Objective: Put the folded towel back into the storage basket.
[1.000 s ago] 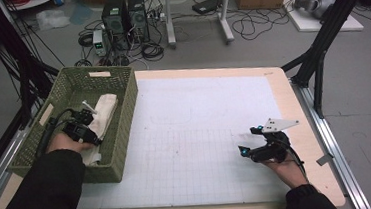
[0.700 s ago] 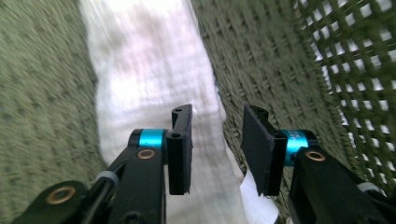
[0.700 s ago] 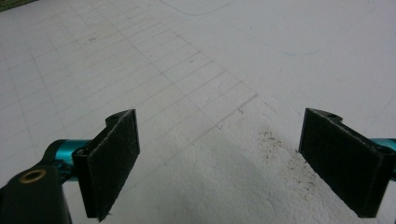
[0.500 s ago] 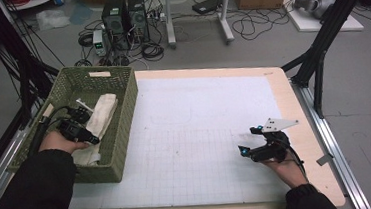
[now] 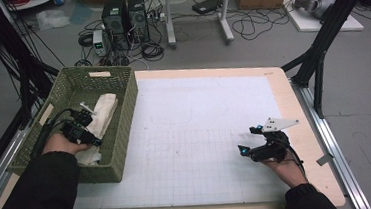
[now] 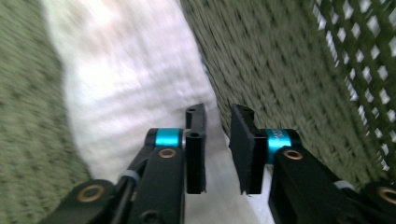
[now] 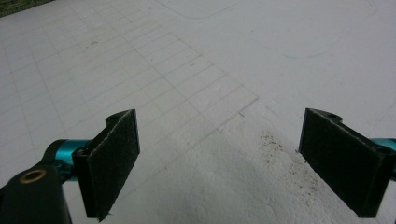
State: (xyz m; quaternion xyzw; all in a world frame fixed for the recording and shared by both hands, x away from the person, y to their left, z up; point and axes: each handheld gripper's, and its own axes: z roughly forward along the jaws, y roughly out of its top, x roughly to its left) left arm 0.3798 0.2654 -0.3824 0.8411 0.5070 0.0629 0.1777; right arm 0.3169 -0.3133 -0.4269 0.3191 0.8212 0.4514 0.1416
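White gridded mat (image 5: 201, 133) covers the table; left gripper (image 6: 217, 149), narrowly parted and just opening, grips nothing over white cloth (image 6: 130, 79) in green basket (image 5: 124, 119). Soft, light: pinching a bunched fold is advised. Right gripper (image 7: 219, 163) is held wide open.

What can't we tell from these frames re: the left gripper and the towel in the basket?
- Left gripper view: motion blur smears the white towel; whether the pads touch it is unclear.
- High view: the hand and the green basket wall hide the towel's near end.
- High view: the jaw gap is too small to read.
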